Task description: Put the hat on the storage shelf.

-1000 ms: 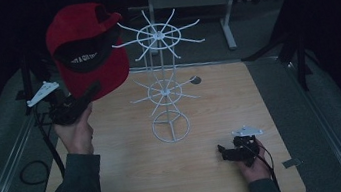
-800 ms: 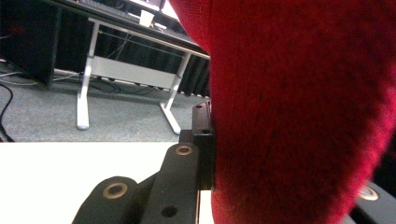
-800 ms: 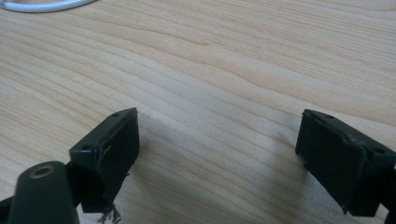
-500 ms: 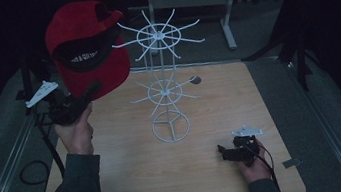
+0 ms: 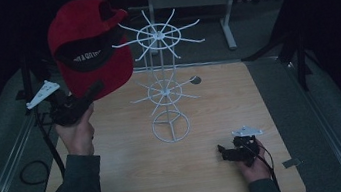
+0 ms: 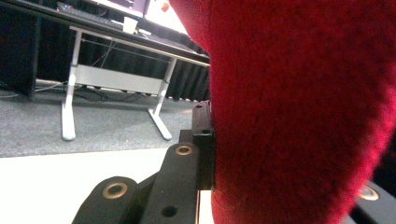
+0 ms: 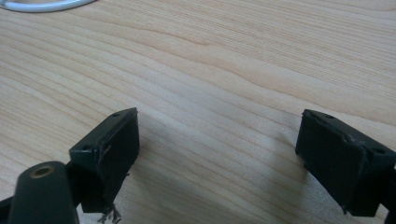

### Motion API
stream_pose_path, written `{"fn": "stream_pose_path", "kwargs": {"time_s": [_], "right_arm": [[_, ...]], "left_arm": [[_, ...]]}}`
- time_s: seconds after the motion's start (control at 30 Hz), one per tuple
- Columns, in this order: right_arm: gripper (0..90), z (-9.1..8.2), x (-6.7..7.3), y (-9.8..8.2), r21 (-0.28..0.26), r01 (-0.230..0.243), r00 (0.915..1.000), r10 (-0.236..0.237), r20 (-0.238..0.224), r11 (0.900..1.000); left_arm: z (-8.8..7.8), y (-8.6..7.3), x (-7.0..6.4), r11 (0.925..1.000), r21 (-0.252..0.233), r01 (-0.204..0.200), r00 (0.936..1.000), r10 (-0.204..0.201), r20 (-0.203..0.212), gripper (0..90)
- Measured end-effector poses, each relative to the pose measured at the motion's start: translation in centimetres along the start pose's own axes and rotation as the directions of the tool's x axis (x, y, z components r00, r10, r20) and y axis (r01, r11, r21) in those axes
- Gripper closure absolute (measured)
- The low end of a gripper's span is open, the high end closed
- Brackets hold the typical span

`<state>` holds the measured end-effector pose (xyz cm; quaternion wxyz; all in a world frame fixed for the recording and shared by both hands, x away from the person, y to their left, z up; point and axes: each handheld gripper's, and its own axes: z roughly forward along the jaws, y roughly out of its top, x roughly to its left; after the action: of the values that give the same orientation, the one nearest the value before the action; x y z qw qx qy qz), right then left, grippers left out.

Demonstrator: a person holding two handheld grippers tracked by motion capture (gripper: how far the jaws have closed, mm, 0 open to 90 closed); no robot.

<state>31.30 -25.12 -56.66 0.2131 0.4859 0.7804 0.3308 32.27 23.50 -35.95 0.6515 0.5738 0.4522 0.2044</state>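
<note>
Jaws of the left gripper (image 5: 88,93) are pinched on the red cap (image 5: 88,47), which is raised well above the wooden table (image 5: 135,181), up and to the left of the white wire rack (image 5: 165,91). In the left gripper view the cap (image 6: 299,112) presses flat against the inner face of one black jaw, its fuzzy red cloth hiding most of the other. Seen from the high view, the cap hangs with its opening and black inner band (some pale lettering there, too small to read) turned toward the camera, its edge close beside the rack's upper ring of spokes; whether it touches a spoke I cannot tell.

Jaws of the right gripper (image 7: 219,158) stand wide apart with nothing between them, hovering just over bare wood grain. From above, the right gripper (image 5: 227,151) sits low at the table, nearer the person than the rack's round base and to its right. A curved bit of white wire (image 7: 42,4) from that base shows at the top left of the right gripper view.
</note>
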Motion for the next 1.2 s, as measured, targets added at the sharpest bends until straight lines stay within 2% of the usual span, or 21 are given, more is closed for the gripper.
{"fn": "stream_pose_path", "kwargs": {"time_s": [0.3, 0.67, 0.93, 1.2], "right_arm": [[13.4, 0.0, 0.0, 0.0, 0.000, 0.000, 1.0000, 0.000, 0.000, 1.000], [13.4, 0.0, 0.0, 0.0, 0.000, 0.000, 1.0000, 0.000, 0.000, 1.000], [13.4, 0.0, 0.0, 0.0, 0.001, 0.000, 1.0000, 0.000, 0.000, 1.000], [13.4, 0.0, 0.0, 0.0, 0.000, 0.001, 1.0000, -0.001, 0.000, 1.000]], "left_arm": [[0.1, -0.6, 0.1, 0.9999, 0.010, -0.004, 0.9998, 0.004, 0.021, 84.5], [-0.1, -2.0, 0.6, 0.9996, 0.016, 0.022, 0.9990, -0.023, 0.038, 84.4], [-0.1, -3.2, 0.7, 0.9998, 0.020, 0.005, 0.9980, -0.006, 0.063, 84.3], [0.1, -4.4, 1.1, 0.9991, 0.036, 0.022, 0.9969, -0.025, 0.074, 84.2]]}}
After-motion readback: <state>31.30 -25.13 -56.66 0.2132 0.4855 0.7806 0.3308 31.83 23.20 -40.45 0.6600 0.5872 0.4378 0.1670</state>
